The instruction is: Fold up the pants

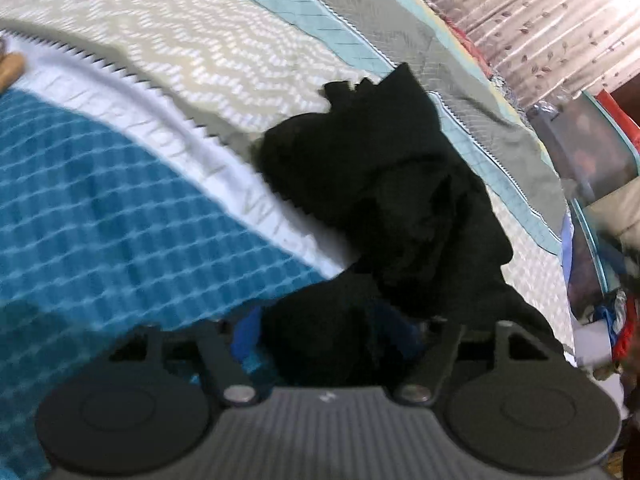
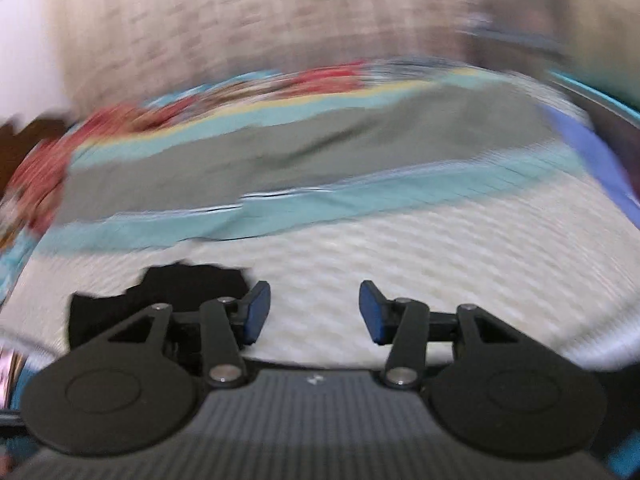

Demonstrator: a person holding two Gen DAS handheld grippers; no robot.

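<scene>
The black pants (image 1: pixel 384 200) lie bunched on the patterned bedspread in the left wrist view, and their near part fills the space between my left gripper's fingers. My left gripper (image 1: pixel 332 336) is shut on this black cloth; only one blue pad (image 1: pixel 245 332) shows beside it. In the right wrist view a piece of the black pants (image 2: pixel 180 292) lies on the cream quilt just behind the left finger. My right gripper (image 2: pixel 314 310) is open and empty above the cream quilt, its blue pads (image 2: pixel 256 310) wide apart. That view is blurred by motion.
The bed has a cream zigzag quilt (image 1: pixel 180 40), grey and teal bands (image 2: pixel 320 148), and a blue checked cloth (image 1: pixel 100 220) at the left. A floral curtain (image 1: pixel 540 12) hangs behind the bed. Cluttered items (image 1: pixel 608 312) stand at the right edge.
</scene>
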